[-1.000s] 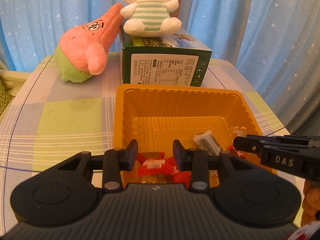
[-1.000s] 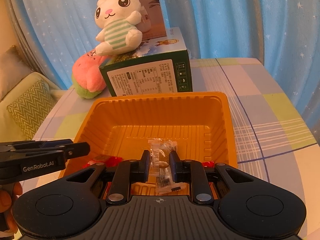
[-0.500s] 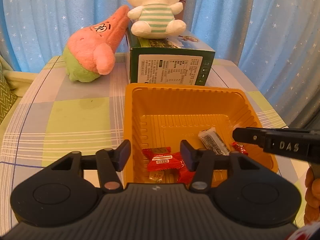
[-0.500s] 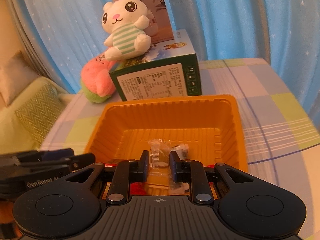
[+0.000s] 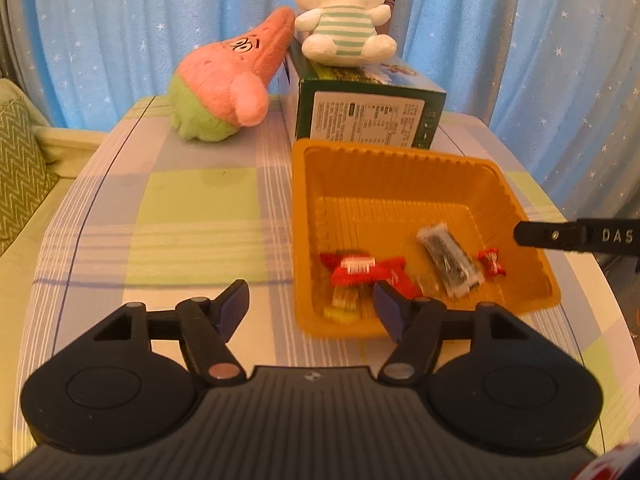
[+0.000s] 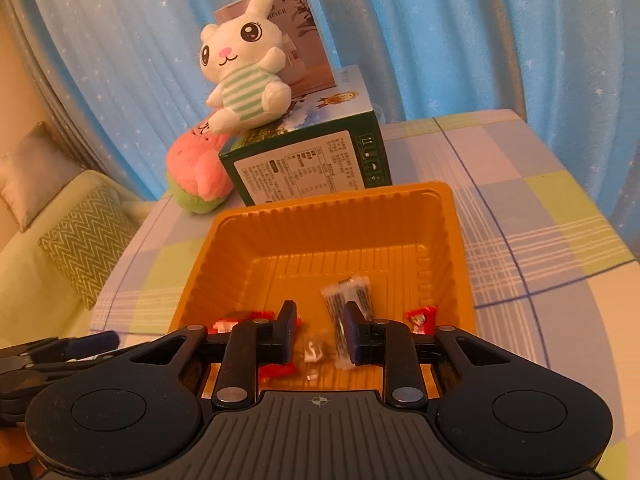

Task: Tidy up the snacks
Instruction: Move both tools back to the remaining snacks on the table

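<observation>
- The tray (image 5: 400, 168), orange plastic, sits on the checked tablecloth (image 5: 192, 208) just in front of the green box (image 5: 368, 120).
- The snacks lie in the tray's near half: a red packet (image 5: 362, 270) at the left, a yellow sweet (image 5: 344, 298) just in front of it, a clear dark bar (image 5: 450, 262) in the middle and a small red sweet (image 5: 492, 266) at the right.
- The left gripper (image 5: 310, 302) hovers over the tray's near left corner. Its jaws have just been opening and stand wide apart; nothing is between the pads, and the red packet lies free in the tray beyond them.
- The right gripper (image 6: 319, 326) is over the tray's near edge. Its jaws have just been opening a little and stand slightly apart; the dark bar (image 6: 346, 304) and a small clear wrapper (image 6: 314, 348) lie on the tray floor seen through the gap, and the pads press on neither.
- In the left wrist view, the right gripper's fingertip (image 5: 532, 234) reaches in over the tray's right wall.
- A white bunny (image 5: 344, 20) sits on the box; a pink plush (image 5: 228, 88) leans against the box's left side.
- Blue star curtains (image 5: 120, 32) hang behind the table.
</observation>
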Motion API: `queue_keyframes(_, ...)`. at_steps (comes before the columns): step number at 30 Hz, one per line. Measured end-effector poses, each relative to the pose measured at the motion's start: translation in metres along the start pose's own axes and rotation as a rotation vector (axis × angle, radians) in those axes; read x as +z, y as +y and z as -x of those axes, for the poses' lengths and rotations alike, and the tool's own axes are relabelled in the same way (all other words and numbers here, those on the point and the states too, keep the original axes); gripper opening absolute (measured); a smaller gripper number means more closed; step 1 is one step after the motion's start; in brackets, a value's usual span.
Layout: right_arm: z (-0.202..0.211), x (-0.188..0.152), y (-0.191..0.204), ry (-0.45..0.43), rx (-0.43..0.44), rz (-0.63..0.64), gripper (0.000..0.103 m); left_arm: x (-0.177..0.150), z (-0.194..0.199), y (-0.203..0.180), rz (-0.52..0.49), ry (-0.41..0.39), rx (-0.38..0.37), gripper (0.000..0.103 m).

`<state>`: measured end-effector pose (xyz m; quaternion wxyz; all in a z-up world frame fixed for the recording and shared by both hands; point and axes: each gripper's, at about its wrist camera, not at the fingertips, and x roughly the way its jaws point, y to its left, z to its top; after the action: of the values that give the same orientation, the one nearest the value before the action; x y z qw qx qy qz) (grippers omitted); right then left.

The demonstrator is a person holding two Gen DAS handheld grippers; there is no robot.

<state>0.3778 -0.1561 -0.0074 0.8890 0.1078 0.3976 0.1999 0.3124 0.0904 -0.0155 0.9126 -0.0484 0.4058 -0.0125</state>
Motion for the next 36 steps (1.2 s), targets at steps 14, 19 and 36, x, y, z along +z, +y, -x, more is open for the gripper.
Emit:
queue_keyframes(14,0.1,-0.066,0.004,-0.035,-0.034,-0.008,0.036,-0.069,0.08,-0.007,0.045,-0.003,-0.001,0.068)
queue_keyframes(19,0.14,-0.102,0.001,-0.044,-0.037,-0.062,0.039,-0.096,0.111,-0.009,0.076,-0.007,-0.008,0.07)
queue_keyframes(36,0.211,-0.2,0.025,-0.018,-0.063,0.004,0.04,-0.161,0.174,-0.022,0.083,-0.013,-0.003,0.072)
